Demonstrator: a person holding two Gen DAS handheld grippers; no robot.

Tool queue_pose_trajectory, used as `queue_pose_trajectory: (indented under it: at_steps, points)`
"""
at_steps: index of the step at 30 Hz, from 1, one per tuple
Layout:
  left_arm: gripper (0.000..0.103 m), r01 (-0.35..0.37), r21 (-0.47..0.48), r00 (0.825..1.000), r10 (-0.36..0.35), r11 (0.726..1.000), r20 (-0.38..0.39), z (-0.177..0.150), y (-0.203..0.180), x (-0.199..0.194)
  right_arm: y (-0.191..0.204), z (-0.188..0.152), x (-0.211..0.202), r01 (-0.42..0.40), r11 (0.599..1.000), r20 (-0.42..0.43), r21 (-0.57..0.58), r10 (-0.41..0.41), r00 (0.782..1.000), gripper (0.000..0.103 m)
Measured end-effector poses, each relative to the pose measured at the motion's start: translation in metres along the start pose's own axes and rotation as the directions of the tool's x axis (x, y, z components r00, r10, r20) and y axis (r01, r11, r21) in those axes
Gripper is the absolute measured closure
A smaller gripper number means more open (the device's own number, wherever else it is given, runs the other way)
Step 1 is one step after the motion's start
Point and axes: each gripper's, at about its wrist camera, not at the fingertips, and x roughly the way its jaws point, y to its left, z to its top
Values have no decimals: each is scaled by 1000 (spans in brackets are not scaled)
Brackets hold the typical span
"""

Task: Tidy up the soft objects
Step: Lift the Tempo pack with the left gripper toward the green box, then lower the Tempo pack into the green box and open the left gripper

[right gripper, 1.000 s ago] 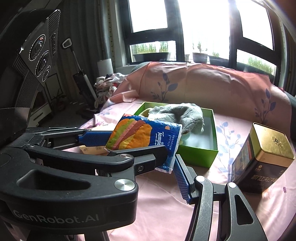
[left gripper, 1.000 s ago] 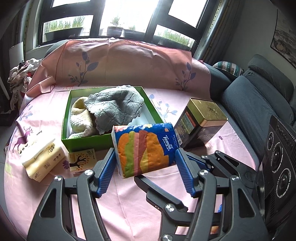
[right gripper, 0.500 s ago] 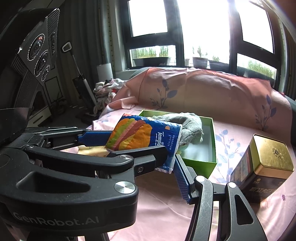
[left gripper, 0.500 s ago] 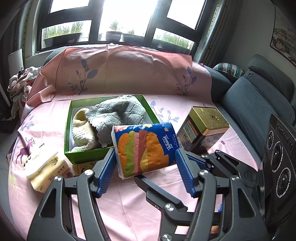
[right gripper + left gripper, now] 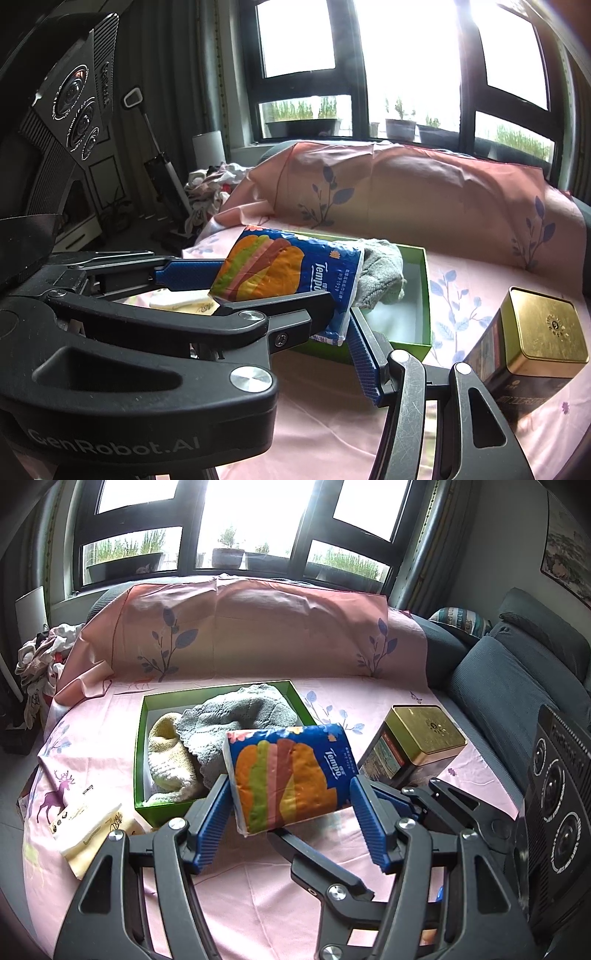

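Note:
A blue Tempo tissue pack (image 5: 295,768) with orange and green stripes hangs in the air in front of the green box (image 5: 138,738). My left gripper (image 5: 288,786) is shut on it, one blue pad on each end. My right gripper (image 5: 306,328) comes in from the right. Its right pad lies against the pack's near corner (image 5: 341,332). Its other finger reaches under the pack's front edge, mostly hidden behind the left gripper. In the box lie a grey cloth (image 5: 240,716) and a pale yellow cloth (image 5: 170,753).
A gold-lidded tin (image 5: 424,734) stands right of the box on the pink sheet. Cream tissue packs (image 5: 92,827) lie at the front left. A grey sofa (image 5: 517,686) borders the right side, and a laundry pile (image 5: 37,657) sits at the far left.
Both grippers have drifted together a little up and toward the green box, the pack still held. The pack now overlaps the box's front right corner. Neither grip has changed.

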Motion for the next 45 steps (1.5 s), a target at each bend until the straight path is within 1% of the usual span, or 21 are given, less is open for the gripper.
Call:
queue_pose_trajectory:
  at_steps: [24, 32, 45]
  points:
    - [40, -20, 34, 1000, 19, 999, 15, 31, 7, 21, -15, 25, 23, 7, 1000, 22, 5, -7, 1000, 44]
    - [40, -29, 43, 1000, 29, 999, 12, 39, 10, 32, -18, 27, 29, 6, 1000, 21, 8, -6, 1000, 44]
    - [40, -29, 65, 999, 30, 997, -12, 52, 15, 59, -37, 34, 57, 20, 999, 2, 26, -20, 1000, 44]
